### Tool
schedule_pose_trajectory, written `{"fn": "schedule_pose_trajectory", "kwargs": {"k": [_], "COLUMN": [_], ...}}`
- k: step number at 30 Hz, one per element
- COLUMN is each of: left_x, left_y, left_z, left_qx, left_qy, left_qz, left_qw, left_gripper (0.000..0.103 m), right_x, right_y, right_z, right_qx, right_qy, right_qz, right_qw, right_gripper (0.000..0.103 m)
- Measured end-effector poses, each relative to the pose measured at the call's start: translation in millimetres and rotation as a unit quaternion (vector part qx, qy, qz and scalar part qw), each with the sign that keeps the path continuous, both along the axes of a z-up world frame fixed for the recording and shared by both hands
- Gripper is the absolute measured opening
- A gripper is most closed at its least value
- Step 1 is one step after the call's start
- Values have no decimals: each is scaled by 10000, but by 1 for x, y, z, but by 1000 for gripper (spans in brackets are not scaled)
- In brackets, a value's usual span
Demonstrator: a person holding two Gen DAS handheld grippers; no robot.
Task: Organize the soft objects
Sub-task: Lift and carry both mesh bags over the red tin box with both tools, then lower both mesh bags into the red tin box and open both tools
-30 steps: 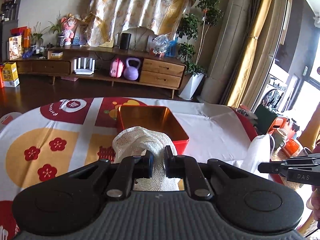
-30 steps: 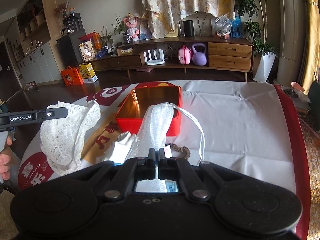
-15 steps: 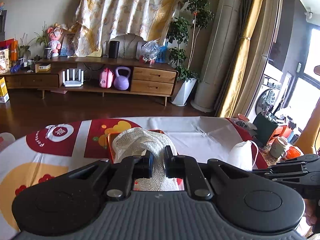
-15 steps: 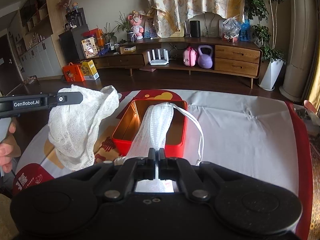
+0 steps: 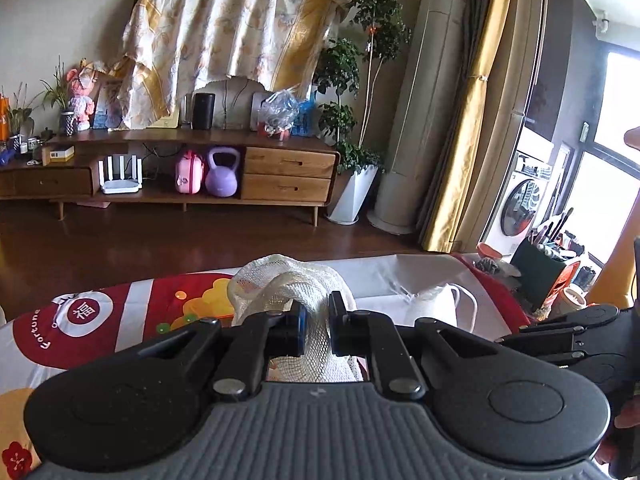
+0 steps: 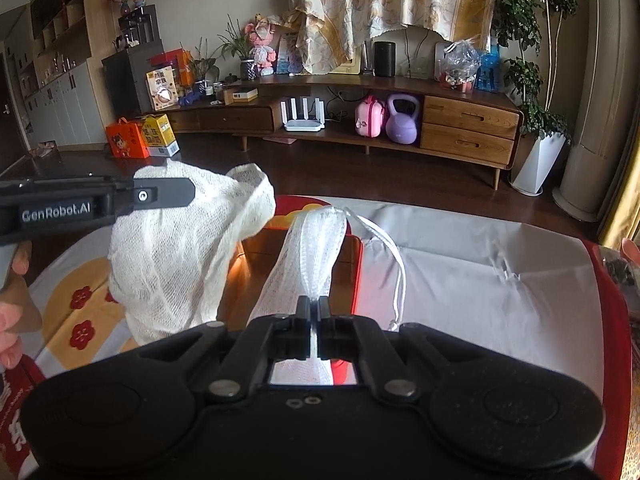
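My left gripper (image 5: 314,320) is shut on a cream mesh cloth (image 5: 288,280) that bunches up between its pads. In the right wrist view that cloth (image 6: 180,260) hangs from the left gripper (image 6: 188,192) over the left side of a red tin (image 6: 357,276) with a gold inside. My right gripper (image 6: 314,308) is shut on a white mesh drawstring bag (image 6: 316,248), which drapes over the tin, its cord (image 6: 384,248) looping to the right. From the left wrist view, the bag (image 5: 432,304) and the right gripper (image 5: 560,332) appear at the right.
The table carries a red, white and yellow cloth (image 6: 480,272) and its far edge is close ahead. A hand (image 6: 16,312) shows at the left. A dark holder with utensils and cups (image 5: 540,272) stands off the table's right end. A wooden cabinet (image 6: 400,120) lines the far wall.
Both grippers have moved forward over the table with their cloths still held. The tin, plain before, is now mostly covered by the hanging cloth and bag.
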State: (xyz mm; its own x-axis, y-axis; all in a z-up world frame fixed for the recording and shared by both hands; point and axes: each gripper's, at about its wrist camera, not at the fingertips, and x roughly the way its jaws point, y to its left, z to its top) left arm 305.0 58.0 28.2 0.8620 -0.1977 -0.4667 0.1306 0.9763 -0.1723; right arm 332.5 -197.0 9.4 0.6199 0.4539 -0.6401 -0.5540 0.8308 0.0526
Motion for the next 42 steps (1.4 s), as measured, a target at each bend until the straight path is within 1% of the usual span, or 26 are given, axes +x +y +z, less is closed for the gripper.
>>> {"fn": "schedule_pose_trajectory", "kwargs": {"k": [5,11,16,18,22,26,30,35,38,42], "left_x": [25,50,65,69,76,79,82,84,87,95], "left_y": [-2,-8,-6,-3,2,6,5,3,3,3], "left_z": [-19,-43,-67,-76,-92,-108,-122,-134,-139,-146], "left_qx": [92,400,462,407,341,145,199,258,249,211], "left_qy": [-13,-62,106,174,431,768,1137,1373,1541,1845], "left_qz": [25,-27,-18,10,-34,-156,-233,-215,-251,-180], "left_qw": [10000,9992,9989,9990,9985,9968,9930,9900,9874,9824], "left_gripper": [11,11,11,11,11,11,11,11,11,11], "right_x": [22,44,53,52,52,54,56,60,62,63], "right_y": [16,35,49,52,58,61,65,71,72,73], "right_z": [-15,-35,-57,-66,-80,-87,-92,-100,-105,-107], "right_qx": [-151,-288,-394,-410,-414,-454,-523,-648,-691,-760], "right_qy": [-49,19,180,234,455,630,707,718,741,736], "right_qz": [-36,2,108,210,366,523,560,543,509,491], "right_qw": [9999,9996,9990,9987,9974,9956,9946,9938,9936,9932], "right_gripper": [2,3,3,3,3,3,3,4,8,15]}}
